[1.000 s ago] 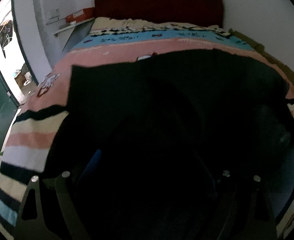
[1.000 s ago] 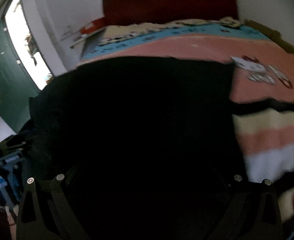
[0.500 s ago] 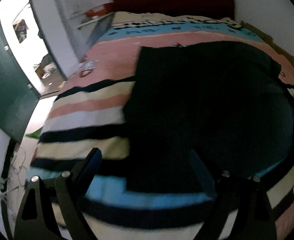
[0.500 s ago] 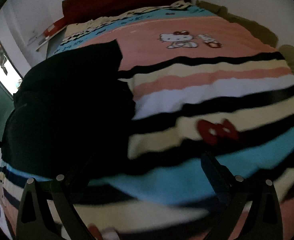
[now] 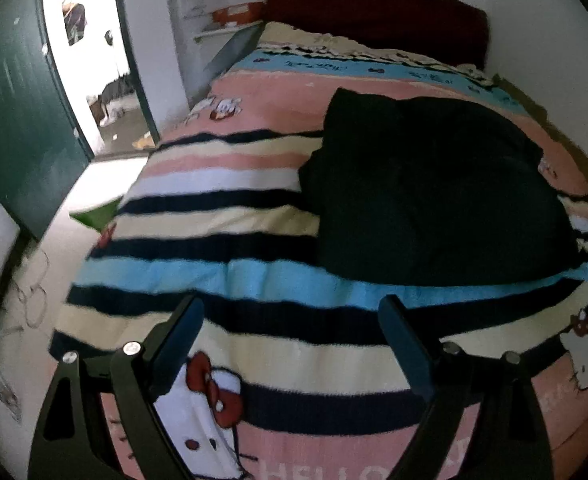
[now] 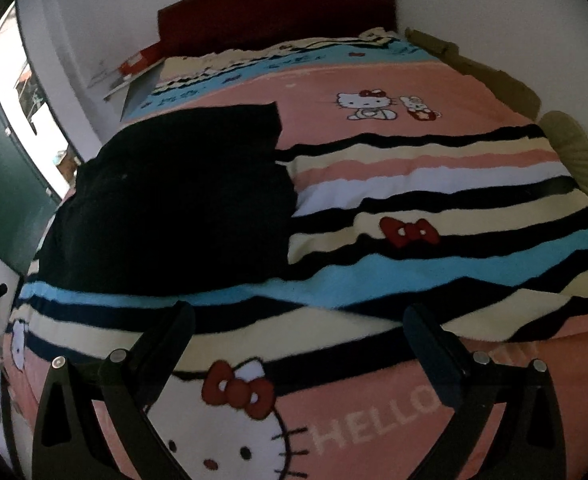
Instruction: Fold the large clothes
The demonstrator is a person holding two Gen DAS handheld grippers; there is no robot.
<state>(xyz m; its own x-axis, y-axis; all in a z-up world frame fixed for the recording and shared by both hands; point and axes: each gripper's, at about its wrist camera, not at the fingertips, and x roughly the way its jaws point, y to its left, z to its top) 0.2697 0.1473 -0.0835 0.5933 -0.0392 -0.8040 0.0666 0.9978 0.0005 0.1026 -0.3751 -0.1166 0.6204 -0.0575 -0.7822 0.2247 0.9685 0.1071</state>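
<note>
A black garment (image 5: 434, 192) lies folded in a thick pile on the striped Hello Kitty blanket (image 5: 230, 216) of a bed; it also shows in the right wrist view (image 6: 174, 204). My left gripper (image 5: 292, 316) is open and empty, held above the blanket's near end, short of the garment's near left corner. My right gripper (image 6: 298, 320) is open and empty, above the blanket near the garment's near right corner. Neither touches the cloth.
A dark red headboard (image 5: 374, 8) stands at the far end against a white wall. A green door (image 5: 18, 112) and a bright doorway (image 5: 90, 48) are to the left. A shelf with an orange box (image 5: 234, 14) is by the headboard. Floor shows left of the bed.
Both grippers have let go of the black garment and drawn back toward the foot of the bed. The garment, which filled both views, now lies still on the blanket.
</note>
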